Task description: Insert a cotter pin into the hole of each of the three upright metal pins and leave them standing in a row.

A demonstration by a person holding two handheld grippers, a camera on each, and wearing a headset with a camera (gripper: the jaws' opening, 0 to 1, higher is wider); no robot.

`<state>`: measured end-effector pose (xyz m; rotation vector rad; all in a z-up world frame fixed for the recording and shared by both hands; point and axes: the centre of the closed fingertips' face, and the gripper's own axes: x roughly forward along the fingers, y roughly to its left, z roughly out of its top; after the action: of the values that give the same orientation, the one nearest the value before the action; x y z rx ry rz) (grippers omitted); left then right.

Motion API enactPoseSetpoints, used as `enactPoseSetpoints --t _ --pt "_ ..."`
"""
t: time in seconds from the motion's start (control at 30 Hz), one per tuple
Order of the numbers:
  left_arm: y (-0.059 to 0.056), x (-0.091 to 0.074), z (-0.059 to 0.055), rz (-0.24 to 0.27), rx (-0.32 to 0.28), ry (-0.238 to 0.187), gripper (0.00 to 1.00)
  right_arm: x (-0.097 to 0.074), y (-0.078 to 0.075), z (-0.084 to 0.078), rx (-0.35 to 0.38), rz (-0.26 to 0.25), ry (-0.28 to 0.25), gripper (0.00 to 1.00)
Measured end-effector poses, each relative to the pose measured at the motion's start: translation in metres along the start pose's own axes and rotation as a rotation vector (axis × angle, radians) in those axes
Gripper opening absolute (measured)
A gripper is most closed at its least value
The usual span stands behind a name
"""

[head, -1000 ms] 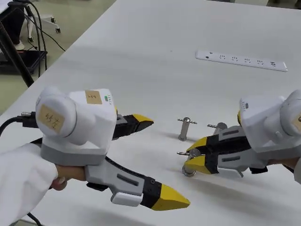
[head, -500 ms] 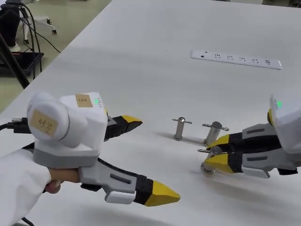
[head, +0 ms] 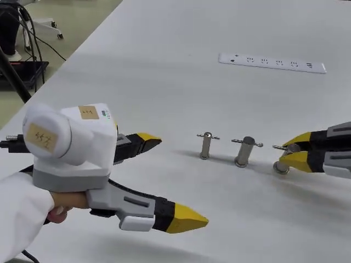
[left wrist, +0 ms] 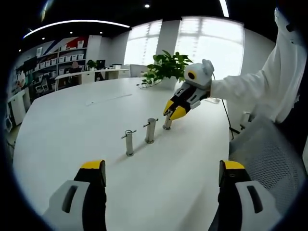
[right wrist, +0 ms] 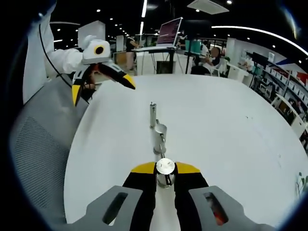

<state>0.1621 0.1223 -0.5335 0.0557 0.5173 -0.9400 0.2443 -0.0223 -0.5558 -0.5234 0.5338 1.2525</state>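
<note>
White workbench (head: 164,66); right gripper (head: 286,155) clamps short silver metal pin (right wrist: 165,166) between its jaws; release it vertically. Left gripper (head: 180,182) gapes empty.

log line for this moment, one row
right gripper: shut on end metal pin | left gripper: open, clear | other two pins: upright

Bright, even ceiling light fills the head view, which is sharp throughout. The wide white desk (head: 164,60) shows no glare, and the short upright metal pins (head: 205,146) and the grey, yellow-tipped left hand-held gripper (head: 180,181) cast only soft, pale shadows. In the left gripper view the tall windows (left wrist: 207,43) burn out to white. Both gripper views bow straight lines near their edges, and the polished round top of one metal pin (right wrist: 165,166) glints in the right gripper view.
</note>
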Motion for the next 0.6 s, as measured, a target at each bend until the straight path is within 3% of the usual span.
enactPoseSetpoints --t 0.3,0.6 --pt "-0.0031 -0.0050 0.0009 -0.008 -0.011 -0.004 0.95 0.0003 -0.0090 -0.0067 0.033 -0.022 0.009 0.08" --pt "0.0002 -0.0065 0.0007 0.009 -0.013 -0.001 0.95 0.0049 -0.0015 -0.0102 0.042 -0.023 0.016 0.08"
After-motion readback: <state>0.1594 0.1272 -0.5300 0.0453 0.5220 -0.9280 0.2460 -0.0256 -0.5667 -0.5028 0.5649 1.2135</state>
